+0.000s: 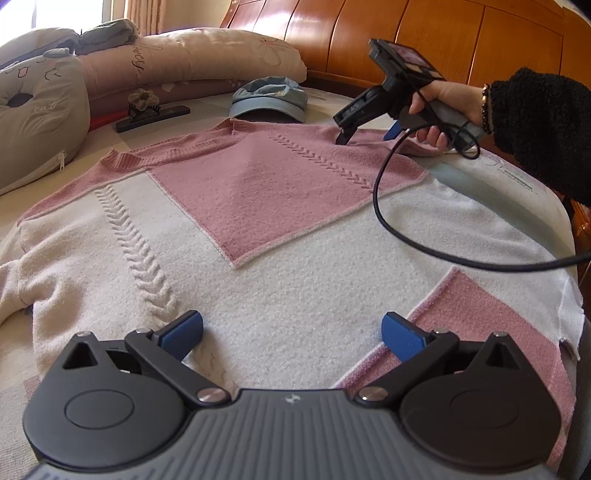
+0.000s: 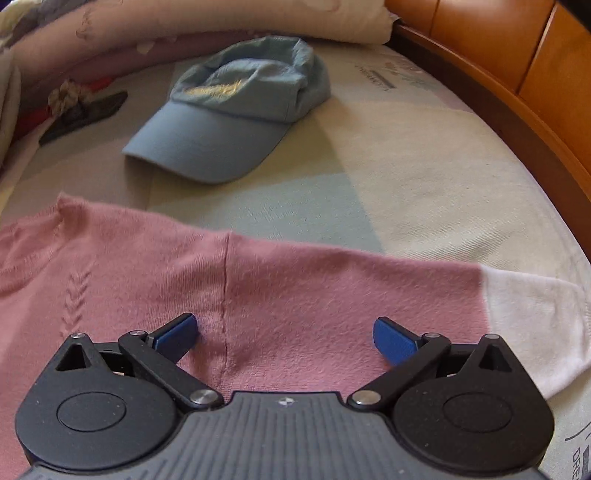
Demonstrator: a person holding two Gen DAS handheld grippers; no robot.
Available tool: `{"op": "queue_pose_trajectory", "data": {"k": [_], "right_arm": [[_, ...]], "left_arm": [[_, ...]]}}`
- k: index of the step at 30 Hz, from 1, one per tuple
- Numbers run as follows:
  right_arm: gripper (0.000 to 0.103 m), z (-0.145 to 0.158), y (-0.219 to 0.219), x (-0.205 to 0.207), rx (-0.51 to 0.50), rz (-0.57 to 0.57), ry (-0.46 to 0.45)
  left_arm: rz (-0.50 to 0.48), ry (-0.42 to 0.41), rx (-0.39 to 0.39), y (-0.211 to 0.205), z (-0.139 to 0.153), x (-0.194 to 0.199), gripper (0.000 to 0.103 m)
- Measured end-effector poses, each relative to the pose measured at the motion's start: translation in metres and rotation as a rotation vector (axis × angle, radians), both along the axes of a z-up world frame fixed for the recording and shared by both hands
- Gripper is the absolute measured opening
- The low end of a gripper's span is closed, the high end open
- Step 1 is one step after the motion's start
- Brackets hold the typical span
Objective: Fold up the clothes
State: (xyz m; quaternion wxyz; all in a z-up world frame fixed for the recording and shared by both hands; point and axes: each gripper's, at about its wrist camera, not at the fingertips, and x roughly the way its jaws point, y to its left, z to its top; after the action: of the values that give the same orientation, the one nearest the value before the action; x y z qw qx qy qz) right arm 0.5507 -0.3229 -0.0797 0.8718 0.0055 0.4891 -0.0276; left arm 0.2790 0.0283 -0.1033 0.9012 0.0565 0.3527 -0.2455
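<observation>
The left claw (image 1: 291,332) is spread wide, its blue pads (image 1: 186,330) well apart. The right claw (image 2: 286,338) also gapes; a hand (image 1: 439,110) in a dark sleeve (image 1: 535,133) holds its grip, tips angled down.

The left wrist camera sits low behind the left gripper (image 1: 291,334), whose spread fingers fill the bottom of the frame. It looks forward across the sweater (image 1: 258,229) lying on the bed (image 1: 22,354), towards the pillows (image 1: 192,55) and wooden headboard (image 1: 406,33) far behind. The right wrist camera sits the same way behind the right gripper (image 2: 286,338), much closer to the fabric, facing the sweater's far pink edge with the headboard at the right. Both views share that pink part of the sweater, the cap (image 1: 269,98) beyond it, and the right gripper itself, seen from outside in the left view.
</observation>
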Motion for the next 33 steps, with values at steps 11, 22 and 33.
{"op": "queue_pose_trajectory", "data": {"k": [11,22,33], "right_arm": [[0.103,0.024,-0.031,-0.012,0.145,0.018,-0.109],[0.103,0.012,-0.131,-0.138,0.507,-0.196,-0.199],[0.103,-0.014,-0.192,-0.119,0.574,-0.341,-0.453]], "left_arm": [[0.000,-0.009,0.017,-0.002,0.000,-0.002,0.102],[0.003,-0.008,0.014,-0.002,-0.001,-0.002,0.102],[0.000,-0.011,0.001,0.000,-0.002,-0.001,0.102]]}}
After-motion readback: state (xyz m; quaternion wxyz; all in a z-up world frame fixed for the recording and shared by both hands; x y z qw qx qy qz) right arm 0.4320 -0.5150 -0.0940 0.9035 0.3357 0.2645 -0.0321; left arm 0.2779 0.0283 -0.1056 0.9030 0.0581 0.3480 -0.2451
